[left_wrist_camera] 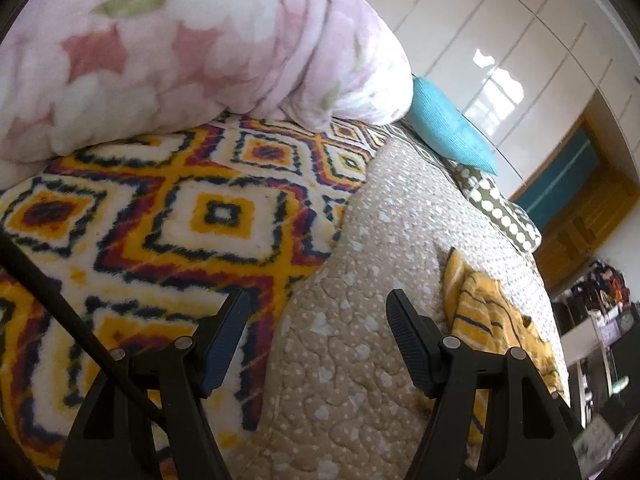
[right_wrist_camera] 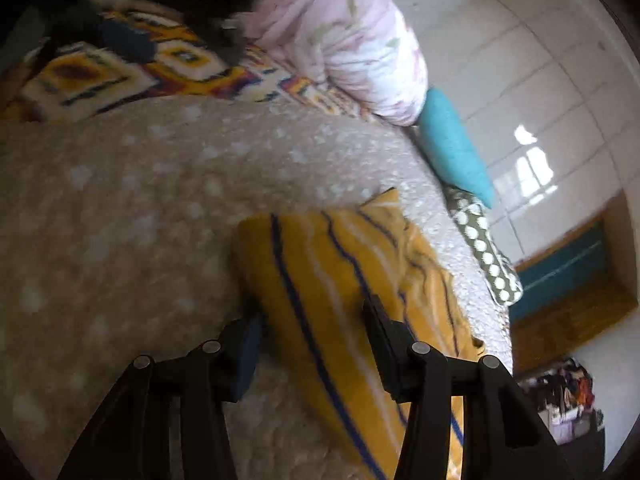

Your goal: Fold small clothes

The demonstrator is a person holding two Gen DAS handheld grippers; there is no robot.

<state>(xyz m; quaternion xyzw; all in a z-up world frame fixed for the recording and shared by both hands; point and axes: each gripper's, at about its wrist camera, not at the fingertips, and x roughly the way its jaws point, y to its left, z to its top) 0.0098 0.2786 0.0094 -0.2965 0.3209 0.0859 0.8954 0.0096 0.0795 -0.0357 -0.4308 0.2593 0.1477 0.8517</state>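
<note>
Left view: my left claw (left_wrist_camera: 318, 338) wide, holding nothing, over beige bed cover (left_wrist_camera: 360, 360); yellow striped top (left_wrist_camera: 488, 320) lies off to right. Right view: my right claw (right_wrist_camera: 312, 344) wide, above yellow striped top (right_wrist_camera: 340, 280), not gripping.

bed (left_wrist_camera: 360, 360): beige quilted cover | on it: yellow striped garment (right_wrist_camera: 340, 280), patterned blanket (left_wrist_camera: 160, 220), pink duvet (left_wrist_camera: 180, 40), teal pillow (left_wrist_camera: 444, 120), dotted pillow (left_wrist_camera: 500, 212)

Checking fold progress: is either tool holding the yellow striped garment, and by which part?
Neither. Left tool is open over the quilt; right tool is open, straddling the garment.
</note>
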